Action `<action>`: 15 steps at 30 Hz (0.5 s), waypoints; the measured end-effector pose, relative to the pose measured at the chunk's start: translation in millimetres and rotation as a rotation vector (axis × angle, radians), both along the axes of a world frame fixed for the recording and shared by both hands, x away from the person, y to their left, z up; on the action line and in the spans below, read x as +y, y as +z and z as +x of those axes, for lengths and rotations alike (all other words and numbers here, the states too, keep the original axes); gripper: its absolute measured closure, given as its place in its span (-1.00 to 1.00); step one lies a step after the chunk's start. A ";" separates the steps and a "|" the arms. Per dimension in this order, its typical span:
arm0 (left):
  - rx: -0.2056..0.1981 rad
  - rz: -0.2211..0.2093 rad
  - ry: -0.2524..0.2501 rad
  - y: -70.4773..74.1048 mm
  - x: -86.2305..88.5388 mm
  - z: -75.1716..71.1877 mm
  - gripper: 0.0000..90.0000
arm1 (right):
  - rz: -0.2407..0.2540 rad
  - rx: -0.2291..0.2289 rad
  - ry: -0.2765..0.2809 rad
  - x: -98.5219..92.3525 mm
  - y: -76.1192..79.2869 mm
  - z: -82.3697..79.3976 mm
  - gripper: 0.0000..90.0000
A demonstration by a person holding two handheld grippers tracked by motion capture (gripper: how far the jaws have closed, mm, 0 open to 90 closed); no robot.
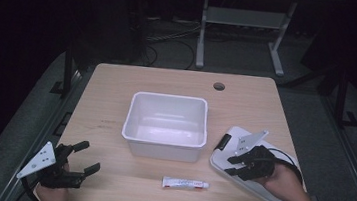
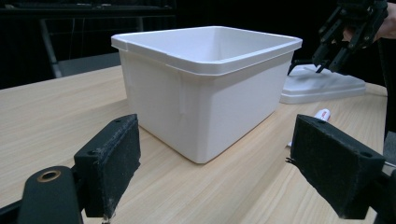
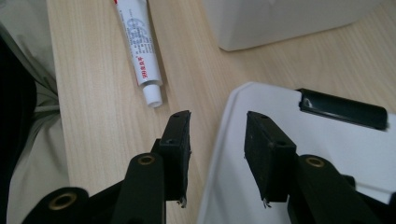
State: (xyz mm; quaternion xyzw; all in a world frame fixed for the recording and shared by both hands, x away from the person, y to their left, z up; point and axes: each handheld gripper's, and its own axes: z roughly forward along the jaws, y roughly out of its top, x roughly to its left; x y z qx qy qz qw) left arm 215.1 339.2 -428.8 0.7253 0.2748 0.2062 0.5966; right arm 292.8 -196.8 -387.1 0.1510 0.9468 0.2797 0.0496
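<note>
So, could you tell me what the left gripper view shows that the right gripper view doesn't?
Left gripper view: the white bin's whole rim and walls, and the right gripper hovering open over the white lid. Right gripper view: the tube's printed label and the black clip on the lid. Shared: bin, lid, tube and the wooden table.

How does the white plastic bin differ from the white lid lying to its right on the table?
The open-topped white plastic bin stands tall with deep walls; the flat white plastic lid lies low on the wooden table. The bin sits square near the table's middle; the lid lies skewed by the right edge. The lid carries a black latch; the bin shows none. The right gripper hovers over the lid; nothing is at the bin. Both are white plastic.
</note>
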 end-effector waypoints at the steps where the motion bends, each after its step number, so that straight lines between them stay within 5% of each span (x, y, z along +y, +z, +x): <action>1: 0.000 0.000 0.000 0.0 0.0 0.0 -0.65 | -0.002 0.002 0.005 1.7 -0.9 -0.3 0.33; 15: -0.002 -0.002 0.000 0.0 0.1 -0.1 -0.65 | -0.009 0.024 0.071 26.6 -12.5 -5.4 0.30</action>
